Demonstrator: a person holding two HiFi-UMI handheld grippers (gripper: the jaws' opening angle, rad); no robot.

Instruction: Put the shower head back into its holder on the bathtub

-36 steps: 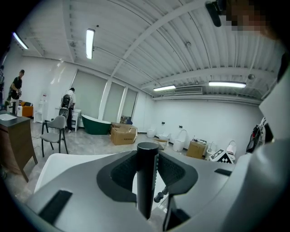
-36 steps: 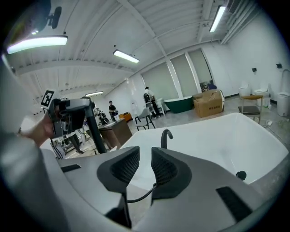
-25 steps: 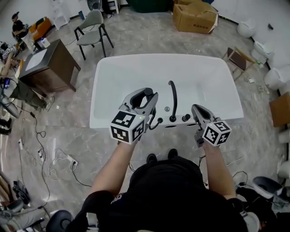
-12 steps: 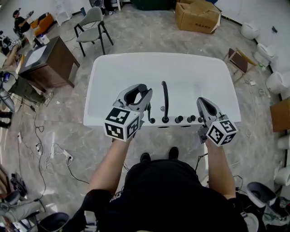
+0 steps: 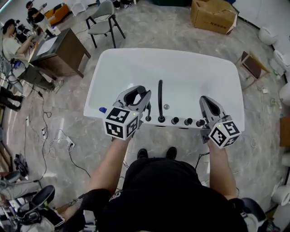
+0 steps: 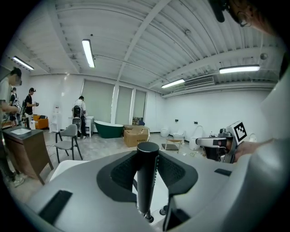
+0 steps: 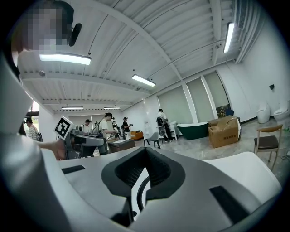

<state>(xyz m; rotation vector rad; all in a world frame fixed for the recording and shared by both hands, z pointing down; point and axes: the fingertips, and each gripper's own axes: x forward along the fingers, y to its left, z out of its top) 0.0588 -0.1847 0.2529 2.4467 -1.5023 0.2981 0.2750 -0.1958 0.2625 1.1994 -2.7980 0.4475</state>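
At the bathtub's (image 5: 108, 59) near rim, left gripper (image 5: 137, 95) is clamped on the shower head (image 6: 147, 181), handle roughly upright, with what looks like the holder (image 5: 148, 118) just right of its tips; right gripper (image 5: 206, 105), jaws together and empty, sits farther off past the knobs (image 5: 188, 121).

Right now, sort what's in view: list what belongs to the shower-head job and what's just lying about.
Job: shower head, clamped in left gripper; bathtub; black tap fittings on its rim.
Lying about: grey chair; cardboard box; wooden desk; floor cables.
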